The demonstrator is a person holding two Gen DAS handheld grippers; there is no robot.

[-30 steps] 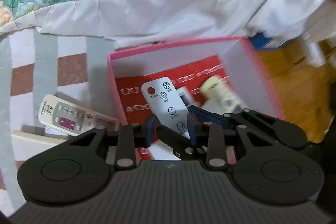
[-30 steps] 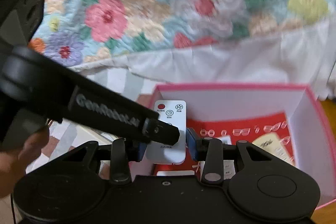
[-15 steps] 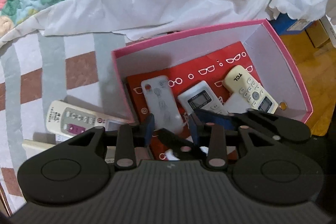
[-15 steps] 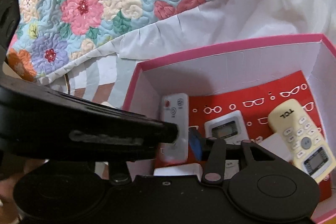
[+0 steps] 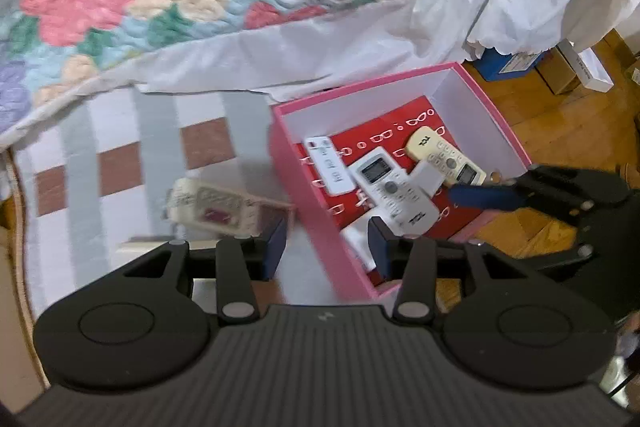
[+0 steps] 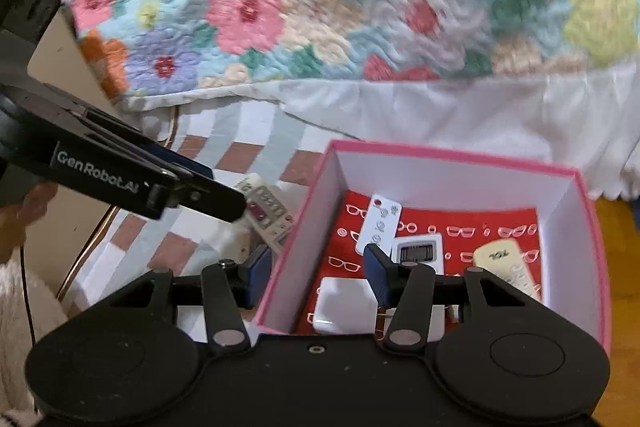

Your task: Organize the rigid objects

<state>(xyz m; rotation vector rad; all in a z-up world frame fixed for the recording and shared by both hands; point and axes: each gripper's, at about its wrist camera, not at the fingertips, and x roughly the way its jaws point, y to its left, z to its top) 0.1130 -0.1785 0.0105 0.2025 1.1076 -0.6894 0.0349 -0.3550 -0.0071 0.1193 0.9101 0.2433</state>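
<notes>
Checked cloth (image 5: 120, 163) lies open beside the pink box (image 5: 304, 203) wall.

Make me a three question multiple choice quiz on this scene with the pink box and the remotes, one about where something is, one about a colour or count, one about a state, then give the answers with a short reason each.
1. Where is the cream remote with purple buttons?
A. Inside the pink box
B. On the checked cloth beside the pink box
C. On the quilt

2. What colour is the lining on the floor of the pink box?
A. Red
B. Green
C. Black

3. What is between the jaws of the left gripper?
A. The slim white remote
B. Nothing held
C. A white adapter

Answers:
1 B, it lies on the checked cloth outside the box wall.
2 A, red with a white glasses print.
3 B, the jaws are opening and grip nothing; the slim white remote lies in the box.
</notes>
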